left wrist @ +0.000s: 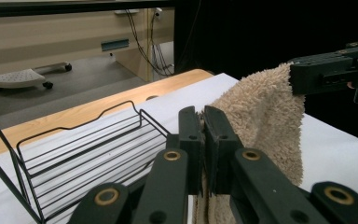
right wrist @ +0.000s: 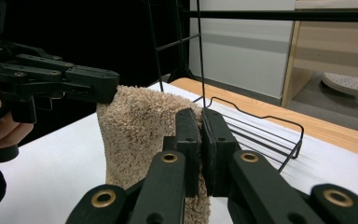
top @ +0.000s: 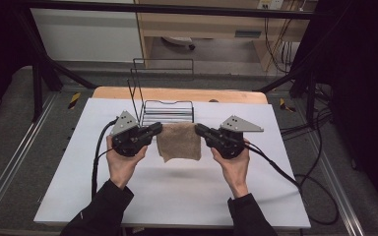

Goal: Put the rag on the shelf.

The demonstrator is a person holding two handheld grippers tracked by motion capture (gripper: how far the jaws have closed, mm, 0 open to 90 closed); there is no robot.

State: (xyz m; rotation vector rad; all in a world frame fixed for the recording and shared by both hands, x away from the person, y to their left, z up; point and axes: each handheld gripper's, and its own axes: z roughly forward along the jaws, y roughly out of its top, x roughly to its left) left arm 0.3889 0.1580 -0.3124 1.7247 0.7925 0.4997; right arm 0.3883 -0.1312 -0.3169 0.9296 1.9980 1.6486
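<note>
A beige terry towel (top: 178, 141) hangs folded between the two grippers above the white table top (top: 177, 196). My left gripper (top: 159, 129) is shut on the towel's upper left corner, and my right gripper (top: 198, 129) is shut on its upper right corner. In the left gripper view the towel (left wrist: 265, 116) drapes down from the shut jaws, with the other gripper (left wrist: 326, 74) clamped on its far corner. In the right gripper view the towel (right wrist: 140, 135) hangs to the left of the jaws and the other gripper (right wrist: 98, 86) grips its far corner.
A black wire rack (top: 165, 105) with a tall back frame stands just behind the towel near the table's far edge. A wooden board edge (top: 177, 93) lies beyond it. Black cables (top: 295, 182) trail off the right side.
</note>
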